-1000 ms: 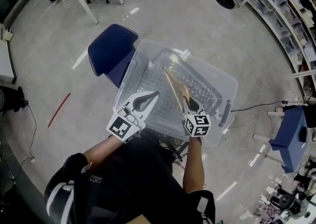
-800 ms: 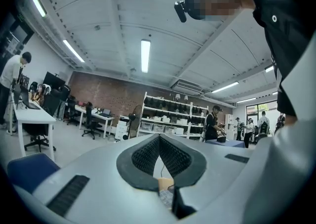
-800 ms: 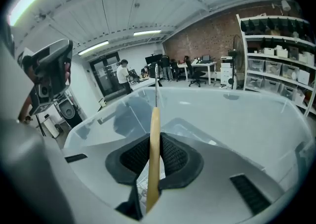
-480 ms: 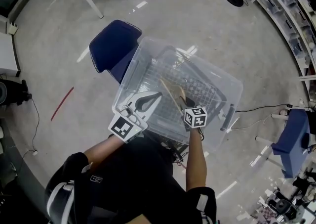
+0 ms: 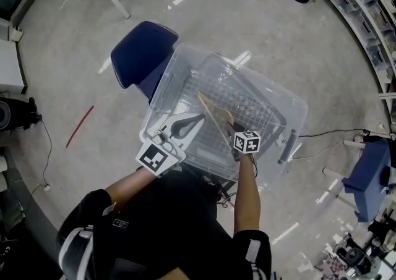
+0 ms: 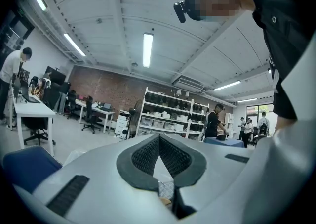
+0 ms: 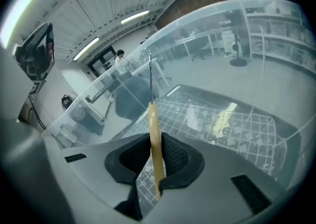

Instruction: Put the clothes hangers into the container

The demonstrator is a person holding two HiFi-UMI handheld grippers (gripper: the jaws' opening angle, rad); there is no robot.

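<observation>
A wooden clothes hanger with a metal hook stands edge-on between the pads of my right gripper over the clear plastic container. In the right gripper view the hanger runs upright through my right gripper, whose jaws are starting to open while the pads still touch the wood. A wire basket lines the container's inside. A pale yellowish piece lies on the basket's grid. My left gripper hovers at the container's near left rim, shut with nothing in it.
A blue chair stands against the container's far left side. A red strip lies on the concrete floor to the left. A cable runs along the floor on the right towards a blue stool. Shelving lines the far right.
My right gripper has moved slightly forward and lower with the hanger, deeper over the container. The left gripper has stayed at the near rim.
</observation>
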